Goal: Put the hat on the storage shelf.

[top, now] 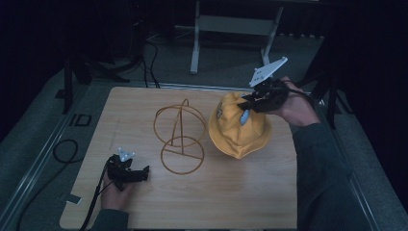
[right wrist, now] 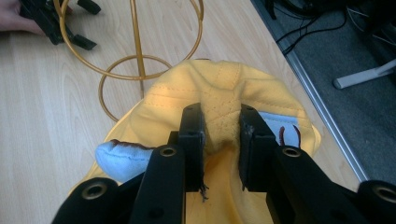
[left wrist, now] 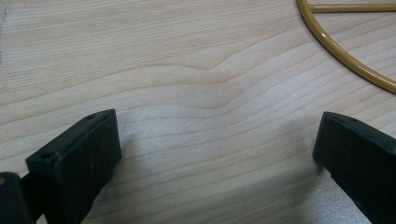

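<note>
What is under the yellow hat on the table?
The yellow hat hangs from the right gripper, pinched at its crown. Its brim reaches down to the wooden table. The hat covers whatever is beneath it.

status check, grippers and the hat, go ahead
Right gripper shut on yellow hat, pinching its crown. Left gripper open, low over the table. Wire stand beside hat, nothing between them.

A black cable [top: 61,150] loops on the grey floor [top: 29,130], seemingly carpet, left of the wooden table [top: 231,192].
</note>
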Motion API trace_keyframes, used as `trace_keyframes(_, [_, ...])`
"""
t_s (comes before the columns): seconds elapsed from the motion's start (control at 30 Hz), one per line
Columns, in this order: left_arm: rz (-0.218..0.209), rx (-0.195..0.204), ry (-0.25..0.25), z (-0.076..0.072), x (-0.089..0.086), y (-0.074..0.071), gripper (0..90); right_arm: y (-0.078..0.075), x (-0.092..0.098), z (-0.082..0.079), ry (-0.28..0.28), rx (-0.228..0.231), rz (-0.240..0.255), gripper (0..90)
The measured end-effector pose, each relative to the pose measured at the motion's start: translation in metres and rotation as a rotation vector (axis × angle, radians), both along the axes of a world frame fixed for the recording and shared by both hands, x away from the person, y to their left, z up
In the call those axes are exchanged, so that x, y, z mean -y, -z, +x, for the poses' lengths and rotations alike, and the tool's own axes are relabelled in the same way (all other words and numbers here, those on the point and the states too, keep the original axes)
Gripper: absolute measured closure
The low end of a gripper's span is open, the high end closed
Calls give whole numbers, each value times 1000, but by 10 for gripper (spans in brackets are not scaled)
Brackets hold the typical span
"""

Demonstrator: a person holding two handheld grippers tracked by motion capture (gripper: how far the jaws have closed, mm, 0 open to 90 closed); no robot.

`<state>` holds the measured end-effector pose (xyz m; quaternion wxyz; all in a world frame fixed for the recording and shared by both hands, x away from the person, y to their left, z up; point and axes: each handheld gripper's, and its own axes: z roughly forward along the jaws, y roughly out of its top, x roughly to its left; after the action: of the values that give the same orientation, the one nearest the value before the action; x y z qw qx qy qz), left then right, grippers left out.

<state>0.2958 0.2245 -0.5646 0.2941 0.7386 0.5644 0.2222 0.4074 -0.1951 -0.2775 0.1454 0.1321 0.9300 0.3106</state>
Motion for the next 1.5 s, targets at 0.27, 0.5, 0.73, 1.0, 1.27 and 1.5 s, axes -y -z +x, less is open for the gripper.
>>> trace_keyframes(0.27, [0, 2, 0, 0, 0, 0, 8, -15, 2, 0, -7, 13, 27, 741])
trace_keyframes(0.5, [-1, 3, -1, 0, 0, 0, 8, -26, 3, -1, -24, 20, 47, 741])
trace_keyframes(0.73, [-1, 3, -1, 0, 0, 0, 8, -37, 2, -4, -37, 32, 61, 741])
trace_keyframes(1.0, [-1, 3, -1, 0, 0, 0, 8, -49, 1, -7, -52, 52, 92, 741])
trace_keyframes(1.27, [-1, 3, -1, 0, 0, 0, 8, -57, -3, -10, -78, 67, 137, 741])
trace_keyframes(1.5, [-1, 1, 0, 0, 0, 0, 8, -63, -11, -14, -100, 80, 158, 741])
